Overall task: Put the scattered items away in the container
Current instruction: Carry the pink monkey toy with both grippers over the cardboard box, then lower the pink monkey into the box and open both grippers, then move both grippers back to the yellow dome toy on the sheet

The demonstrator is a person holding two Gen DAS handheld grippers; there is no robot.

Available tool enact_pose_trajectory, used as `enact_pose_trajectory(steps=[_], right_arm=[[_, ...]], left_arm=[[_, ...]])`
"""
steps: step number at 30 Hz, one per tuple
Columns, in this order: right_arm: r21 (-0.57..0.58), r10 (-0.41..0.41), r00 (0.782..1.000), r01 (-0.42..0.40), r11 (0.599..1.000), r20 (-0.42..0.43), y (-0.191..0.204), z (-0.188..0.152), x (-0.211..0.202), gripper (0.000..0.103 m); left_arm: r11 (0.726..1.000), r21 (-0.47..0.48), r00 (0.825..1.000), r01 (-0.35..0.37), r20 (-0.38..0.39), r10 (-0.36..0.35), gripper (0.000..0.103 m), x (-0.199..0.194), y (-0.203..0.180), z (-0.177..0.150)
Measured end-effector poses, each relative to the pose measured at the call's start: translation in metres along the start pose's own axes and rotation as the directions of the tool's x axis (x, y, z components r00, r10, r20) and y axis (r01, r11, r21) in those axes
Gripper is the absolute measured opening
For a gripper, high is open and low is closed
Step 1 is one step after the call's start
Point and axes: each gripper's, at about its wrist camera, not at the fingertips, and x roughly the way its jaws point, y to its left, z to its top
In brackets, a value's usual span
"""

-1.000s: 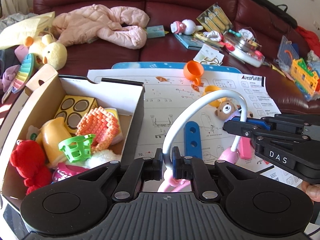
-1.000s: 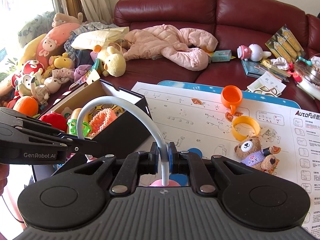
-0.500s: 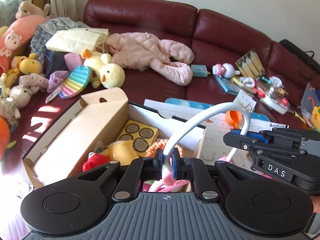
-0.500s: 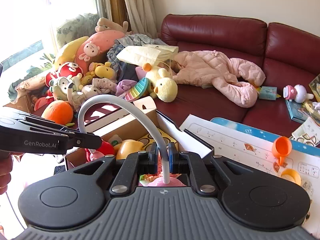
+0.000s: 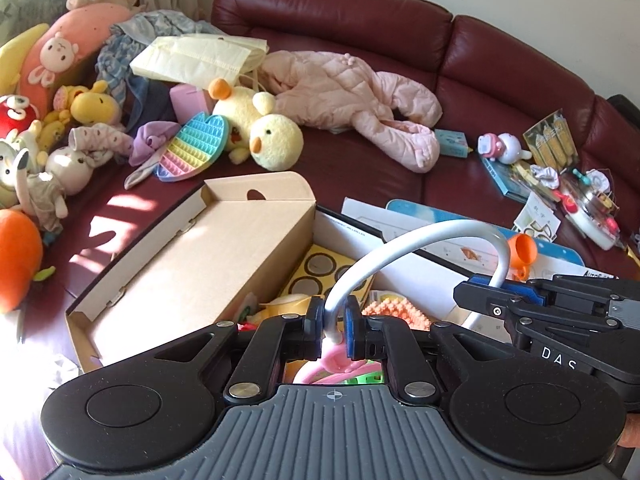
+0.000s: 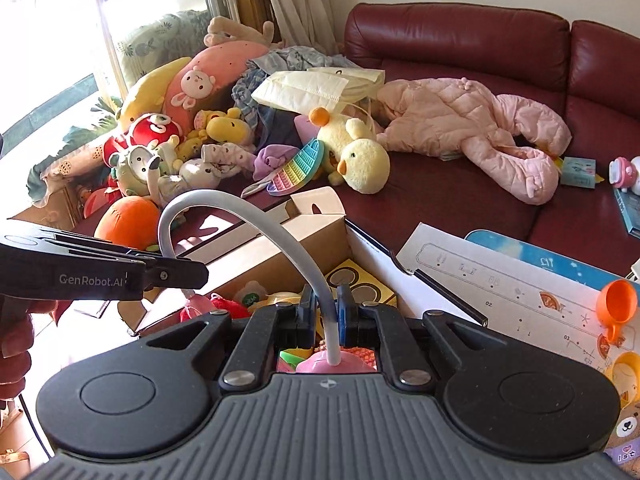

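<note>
Hose toy over box, 2-grip carry
L gripper + R gripper both clamp white hose; I see cardboard box directly below; hose arcs L–R.

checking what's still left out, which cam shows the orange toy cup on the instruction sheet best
The right wrist view: the orange toy cup lies unobstructed on the instruction sheet, handle visible. The left wrist view shows the cup smaller, partly behind the white gooseneck tube and the right gripper.

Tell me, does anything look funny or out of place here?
Yes. The bendy white tube with pink ends arches high above the open cardboard box, pinched at both ends by the left tongs and right tongs rather than lying inside.
</note>
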Motion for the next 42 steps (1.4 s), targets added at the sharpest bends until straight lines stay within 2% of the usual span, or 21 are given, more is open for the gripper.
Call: enact_pose_trajectory(steps=[1,3,4,5,6,8,18,27,32,42], right_arm=[[0.004,-0.005,1.000,0.005,1.000,-0.007,-0.002,0.000,0.005,0.015],[0.004,-0.023,1.000,0.023,1.000,-0.020,-0.005,-0.002,0.014,0.022],[0.009,-0.044,0.999,0.044,0.999,-0.017,-0.007,-0.004,0.015,0.046],[0.017,-0.071,0.997,0.071,0.997,-0.004,-0.010,-0.006,0.014,0.071],[0.021,-0.087,0.996,0.087,0.996,0.012,-0.013,-0.008,0.012,0.076],[0.026,-0.099,0.995,0.098,0.995,0.019,-0.021,-0.012,0.008,0.075],[0.094,-0.122,0.993,0.121,0.988,-0.002,-0.050,-0.032,-0.007,0.078],[0.133,-0.102,0.995,0.100,0.986,0.007,-0.065,-0.038,-0.028,0.084],[0.171,-0.131,0.991,0.126,0.977,0.021,-0.080,-0.048,-0.045,0.086],[0.254,-0.221,0.975,0.215,0.943,-0.006,-0.117,-0.088,-0.078,0.086]], left_arm=[[1.000,0.000,1.000,-0.014,-0.008,0.014,0.012,0.008,0.001,0.003],[0.999,-0.008,0.998,-0.047,-0.029,0.046,0.035,0.022,0.003,0.007],[0.998,-0.016,0.997,-0.065,-0.035,0.065,0.041,0.027,0.003,0.008],[0.997,-0.021,0.997,-0.072,-0.033,0.071,0.056,0.029,0.003,0.008],[0.997,-0.018,0.997,-0.073,-0.023,0.073,0.067,0.029,0.002,0.007],[0.996,0.001,0.996,-0.084,-0.007,0.084,0.071,0.029,-0.002,0.005],[0.998,0.034,0.998,-0.059,-0.027,0.060,0.074,0.034,-0.028,-0.002],[0.995,0.090,0.999,-0.031,-0.023,0.033,0.076,0.031,-0.065,-0.012],[0.988,0.152,0.999,-0.025,-0.017,0.028,0.081,0.028,-0.089,-0.020],[0.965,0.258,0.999,0.032,-0.044,-0.022,0.082,0.026,-0.141,-0.049]])
